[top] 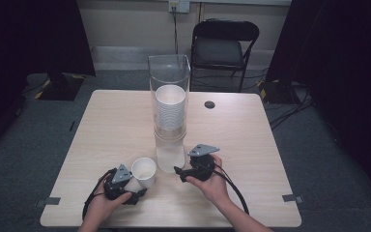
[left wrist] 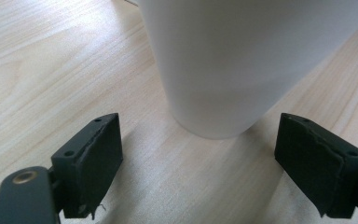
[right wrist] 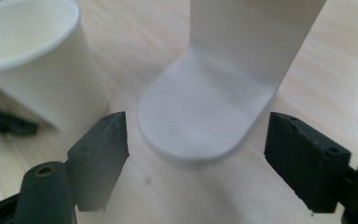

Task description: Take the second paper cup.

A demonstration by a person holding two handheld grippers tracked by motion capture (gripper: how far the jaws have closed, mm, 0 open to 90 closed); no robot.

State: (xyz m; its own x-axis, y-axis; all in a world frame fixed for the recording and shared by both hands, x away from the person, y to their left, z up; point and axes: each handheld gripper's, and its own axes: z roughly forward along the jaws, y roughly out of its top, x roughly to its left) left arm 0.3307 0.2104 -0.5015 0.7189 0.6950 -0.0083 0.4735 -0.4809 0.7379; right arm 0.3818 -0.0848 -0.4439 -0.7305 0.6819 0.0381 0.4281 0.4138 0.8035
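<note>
Pale wood-grain table (top: 111,125), dim room. Left gripper (top: 134,189) jaws wide apart, empty; single white paper cup (top: 144,172) stands upright just beyond them, not touched. Right gripper (top: 179,173) jaws partly open, gripping nothing, aimed at the white base (right wrist: 200,116) of the clear upright cup dispenser (top: 169,111), cup to its left. Left hand is nearer the cup.

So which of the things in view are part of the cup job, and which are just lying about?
In the job:
- single cup
- cup stack in the clear dispenser
- dispenser's white base
- left tongs, open beside the cup
- right tongs, open at the base

Lying about:
- folding chair
- black cap on the table
- floor cables
</note>
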